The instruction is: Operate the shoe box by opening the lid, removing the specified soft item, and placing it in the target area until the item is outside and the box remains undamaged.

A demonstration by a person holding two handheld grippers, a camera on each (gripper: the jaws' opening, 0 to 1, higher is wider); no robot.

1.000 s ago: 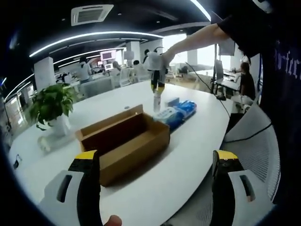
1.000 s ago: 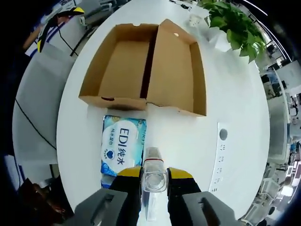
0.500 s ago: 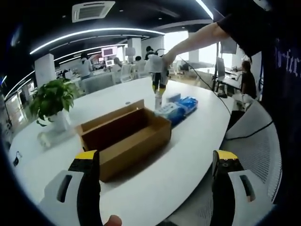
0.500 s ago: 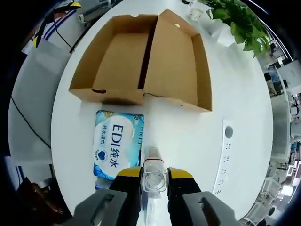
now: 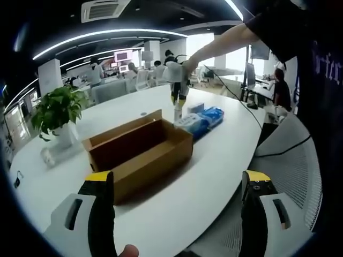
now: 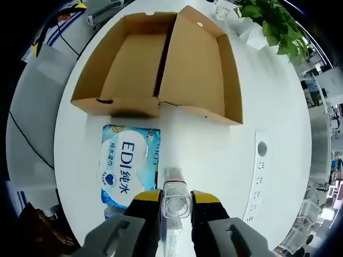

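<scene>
The box [image 6: 161, 69] lies open on the white table [image 6: 214, 144], its lid folded back flat beside the tray, both brown insides bare. In the right gripper view it sits ahead of the right gripper [image 6: 175, 201], beyond the pack [image 6: 128, 166]. In the left gripper view the box [image 5: 139, 152] stands ahead of the left gripper [image 5: 177, 184], between and beyond its jaws, with the lid upright along the far side.

The pack, a soft blue-and-white wipes pack printed "EDI", lies outside the box on the table, just ahead of the right gripper and to its left, its far edge close to the box's near wall. In the left gripper view the pack [image 5: 201, 120] lies past the box, to the right.

The right gripper is clenched on a clear bottle [image 6: 174, 199], which stands between its yellow-tipped jaws, seen from the top. In the left gripper view the right gripper [image 5: 178, 96] hangs over the table just beside the pack, held by a hand [image 5: 185, 67], with the bottle [image 5: 177, 113] below it.

The left gripper is released, jaws wide apart with nothing between them, well short of the box.

A plant [image 6: 268, 27] stands beyond the box's far right corner; in the left gripper view the plant [image 5: 53, 110] is to the left of the box. A strip [image 6: 257, 176] with a round hole is set in the table to the right of the right gripper.
</scene>
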